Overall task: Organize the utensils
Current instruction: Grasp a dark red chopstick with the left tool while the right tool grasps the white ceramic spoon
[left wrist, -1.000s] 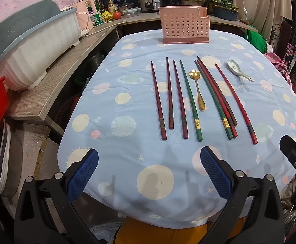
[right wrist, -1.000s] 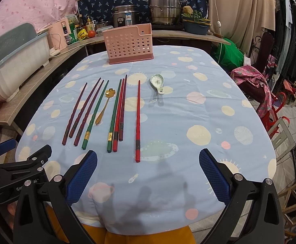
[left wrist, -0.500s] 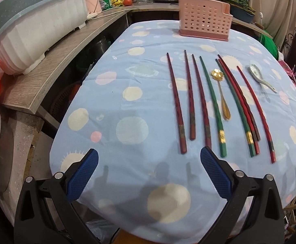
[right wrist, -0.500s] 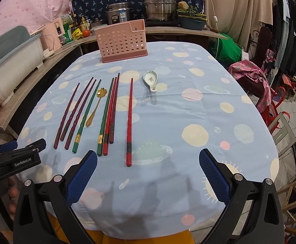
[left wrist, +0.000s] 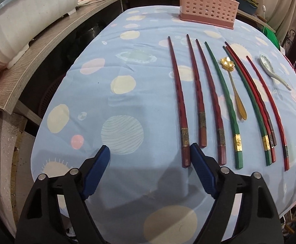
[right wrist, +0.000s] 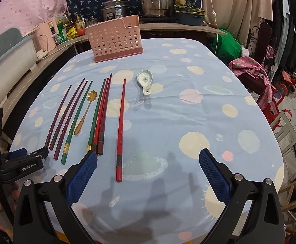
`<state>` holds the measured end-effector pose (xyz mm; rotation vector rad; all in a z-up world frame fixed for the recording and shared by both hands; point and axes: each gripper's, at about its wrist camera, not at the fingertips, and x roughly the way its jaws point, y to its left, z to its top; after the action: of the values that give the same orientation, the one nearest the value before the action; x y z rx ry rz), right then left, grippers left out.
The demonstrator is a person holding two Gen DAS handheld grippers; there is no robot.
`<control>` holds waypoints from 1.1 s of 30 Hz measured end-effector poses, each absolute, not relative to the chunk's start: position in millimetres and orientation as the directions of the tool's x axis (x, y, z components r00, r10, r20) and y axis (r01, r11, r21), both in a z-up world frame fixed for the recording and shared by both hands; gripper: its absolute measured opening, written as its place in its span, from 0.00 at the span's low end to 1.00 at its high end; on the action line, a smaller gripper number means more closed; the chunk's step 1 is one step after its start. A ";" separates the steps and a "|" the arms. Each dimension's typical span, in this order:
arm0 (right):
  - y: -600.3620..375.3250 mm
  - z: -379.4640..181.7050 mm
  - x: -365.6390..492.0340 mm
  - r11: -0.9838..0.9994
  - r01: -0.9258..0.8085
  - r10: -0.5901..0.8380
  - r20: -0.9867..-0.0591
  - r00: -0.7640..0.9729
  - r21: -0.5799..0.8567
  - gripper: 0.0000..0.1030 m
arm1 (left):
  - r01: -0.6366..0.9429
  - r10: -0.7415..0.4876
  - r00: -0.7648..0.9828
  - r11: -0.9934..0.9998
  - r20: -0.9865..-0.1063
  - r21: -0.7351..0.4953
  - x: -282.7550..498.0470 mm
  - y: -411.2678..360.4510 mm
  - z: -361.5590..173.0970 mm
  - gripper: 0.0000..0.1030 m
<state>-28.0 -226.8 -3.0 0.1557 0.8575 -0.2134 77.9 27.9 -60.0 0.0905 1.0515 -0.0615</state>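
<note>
Several red, maroon and green chopsticks lie side by side on the blue spotted tablecloth (left wrist: 127,105). A gold spoon (left wrist: 234,89) lies among them and a white ceramic spoon (left wrist: 270,69) to their right. A pink perforated utensil holder (left wrist: 207,8) stands at the far end. My left gripper (left wrist: 150,152) is open and empty, low over the cloth, its right finger beside the near end of the leftmost maroon chopstick (left wrist: 179,101). My right gripper (right wrist: 148,158) is open and empty, above the near end of the lone red chopstick (right wrist: 120,126). The left gripper also shows in the right wrist view (right wrist: 26,154).
A wooden counter (left wrist: 46,46) with a white tub (left wrist: 24,18) runs along the table's left. Pots and a rice cooker (right wrist: 115,10) stand behind the holder (right wrist: 115,38). Chairs and clothes (right wrist: 255,71) crowd the right side.
My left gripper has moved forward and down toward the leftmost chopstick's near end, and its jaws have narrowed somewhat. My right gripper has moved slightly forward over the table.
</note>
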 end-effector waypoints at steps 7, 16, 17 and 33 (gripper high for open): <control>-232.2 -7.7 -6.1 0.971 0.235 -0.113 -0.764 0.636 0.052 0.93 | 0.096 -0.033 0.498 0.995 -0.867 0.017 90.6 28.9 -58.7 0.59; -265.7 -3.1 56.1 0.958 0.239 -0.046 -0.740 0.671 0.157 0.56 | 0.150 -0.083 0.502 0.989 -0.861 -0.008 96.1 16.8 -55.5 0.20; -268.4 -4.6 63.1 0.957 0.238 -0.037 -0.741 0.671 0.168 0.53 | 0.151 -0.083 0.504 0.988 -0.860 -0.007 95.4 16.5 -55.6 0.19; -277.5 -46.5 103.4 0.948 0.219 0.051 -0.791 0.610 0.230 0.08 | 0.162 -0.107 0.496 0.986 -0.862 -0.029 95.3 21.5 -55.6 0.10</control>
<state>103.4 -277.5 -46.6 0.3197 0.9134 -0.0991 95.3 21.5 -55.6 0.0582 1.0391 -0.1629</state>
